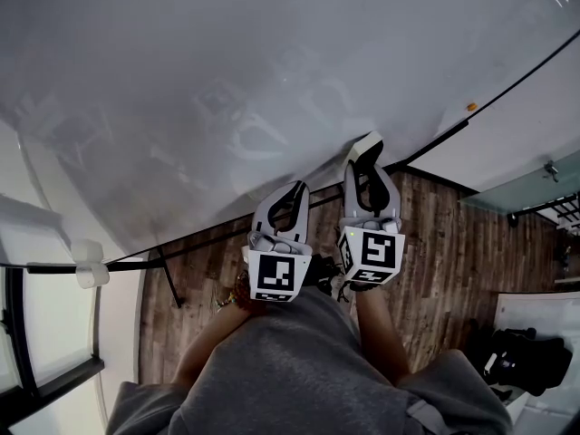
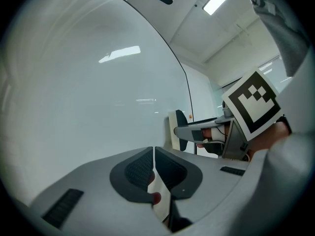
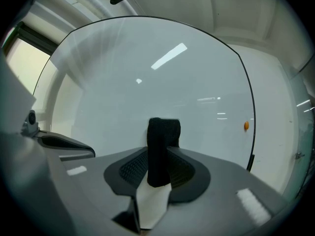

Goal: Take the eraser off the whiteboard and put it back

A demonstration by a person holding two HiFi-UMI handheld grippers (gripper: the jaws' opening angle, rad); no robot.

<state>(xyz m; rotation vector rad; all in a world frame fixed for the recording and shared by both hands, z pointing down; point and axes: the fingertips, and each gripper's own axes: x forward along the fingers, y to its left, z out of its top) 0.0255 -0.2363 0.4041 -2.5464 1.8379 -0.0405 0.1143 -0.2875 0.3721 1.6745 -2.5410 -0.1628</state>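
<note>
A large whiteboard (image 1: 227, 89) fills the upper part of the head view. My right gripper (image 1: 365, 159) points level at it, shut on the eraser (image 1: 366, 143), a cream block with black felt. In the right gripper view the black felt of the eraser (image 3: 162, 146) stands upright between the pads of my right gripper (image 3: 158, 163), close to the whiteboard (image 3: 147, 73); I cannot tell whether it touches. My left gripper (image 1: 297, 190) hangs just left of the right one. My left gripper (image 2: 154, 154) has its jaws together with nothing between them, and the eraser (image 2: 176, 131) shows to its right.
A small orange magnet (image 1: 471, 107) sticks near the board's right edge, and the orange magnet (image 3: 246, 126) also shows in the right gripper view. Below the board lie a wooden floor (image 1: 435, 234) and black stand legs (image 1: 168, 275). A black bag (image 1: 526, 356) sits at the lower right.
</note>
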